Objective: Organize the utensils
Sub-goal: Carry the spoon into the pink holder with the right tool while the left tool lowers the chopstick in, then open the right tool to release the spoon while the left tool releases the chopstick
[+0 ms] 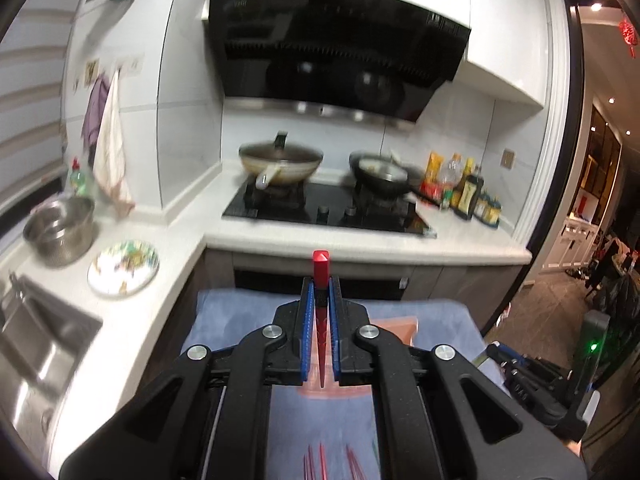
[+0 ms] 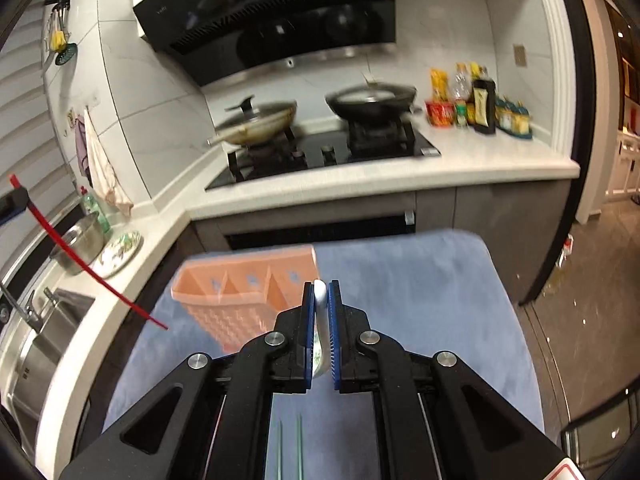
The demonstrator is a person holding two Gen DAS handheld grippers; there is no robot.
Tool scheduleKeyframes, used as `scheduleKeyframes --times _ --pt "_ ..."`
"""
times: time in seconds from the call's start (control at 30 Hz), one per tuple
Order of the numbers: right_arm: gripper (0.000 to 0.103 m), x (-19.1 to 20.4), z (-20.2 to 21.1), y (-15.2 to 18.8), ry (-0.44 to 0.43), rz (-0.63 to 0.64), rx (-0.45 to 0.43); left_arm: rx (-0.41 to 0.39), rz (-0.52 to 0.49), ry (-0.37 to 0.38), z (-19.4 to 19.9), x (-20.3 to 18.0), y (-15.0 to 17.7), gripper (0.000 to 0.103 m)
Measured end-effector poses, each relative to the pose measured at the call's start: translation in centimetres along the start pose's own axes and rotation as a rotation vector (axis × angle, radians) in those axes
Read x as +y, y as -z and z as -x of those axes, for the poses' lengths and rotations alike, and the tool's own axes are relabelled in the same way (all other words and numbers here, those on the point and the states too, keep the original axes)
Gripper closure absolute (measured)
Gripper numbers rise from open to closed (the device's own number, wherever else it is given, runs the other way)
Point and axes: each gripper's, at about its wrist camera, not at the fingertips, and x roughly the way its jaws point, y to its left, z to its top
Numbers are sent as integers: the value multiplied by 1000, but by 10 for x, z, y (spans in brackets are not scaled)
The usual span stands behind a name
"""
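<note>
Left wrist view
- My left tongs [image 1: 321,300]: jaws closed almost fully, blue pads pressed on a red chopstick [image 1: 321,276].
- Red chopstick: it runs straight along the gap between my fingers, its square blunt end poking out past the tips toward the stove, its thin end tapering back toward the camera.
- Below my tongs: a blue cloth [image 1: 232,320] on a table, and a bit of the orange holder [image 1: 400,326] shows just right of my right finger.
- More utensils: red chopsticks or tines [image 1: 320,462] lie on the cloth at the bottom edge; too blurred to tell which.
- Beyond: a white counter [image 1: 360,240] with a black hob, a lidded wok [image 1: 280,160] and a dark pan [image 1: 380,176].

Right wrist view
- My right tongs [image 2: 320,298]: jaws drawn in tight on a white spoon handle [image 2: 320,300]; the pads clamp it from both sides.
- Spoon: the handle end stands up between my fingertips, and the bowl end hangs lower down between the pads, only partly seen.
- Orange holder [image 2: 248,288]: a basket with dividers, resting on the blue cloth [image 2: 420,300] just left of and beyond my fingertips, apart from the spoon.
- Left tongs seen from here [image 2: 12,204]: at the far left edge, with the red chopstick [image 2: 80,260] slanting down from them toward the cloth, its tip in the air near the holder.
- Under my tongs: two green sticks [image 2: 290,448] lie on the cloth.
</note>
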Motion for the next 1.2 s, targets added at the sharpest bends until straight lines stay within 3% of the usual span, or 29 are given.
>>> scheduleKeyframes --times 0.13,0.3,0.7,0.8,0.87,0.9,1.2 --pt "96 12 -24 -29 6 8 -18 -28 -9 1 -22 -9 -21 96" --pt "96 25 -60 -39 13 35 7 -6 -19 -24 -57 -12 -20 96" --pt "94 28 -123 -13 8 46 138 122 39 -49 -120 14 23 95" --pt "88 32 -121 -11 22 59 122 142 34 -78 -127 18 32 84" --pt "76 32 -115 -11 22 54 108 133 45 -89 -124 21 36 61" --pt "74 32 -110 -11 20 50 98 127 50 -96 -121 23 37 57" --pt "60 34 -39 7 28 77 37 114 46 -116 -82 29 54 55"
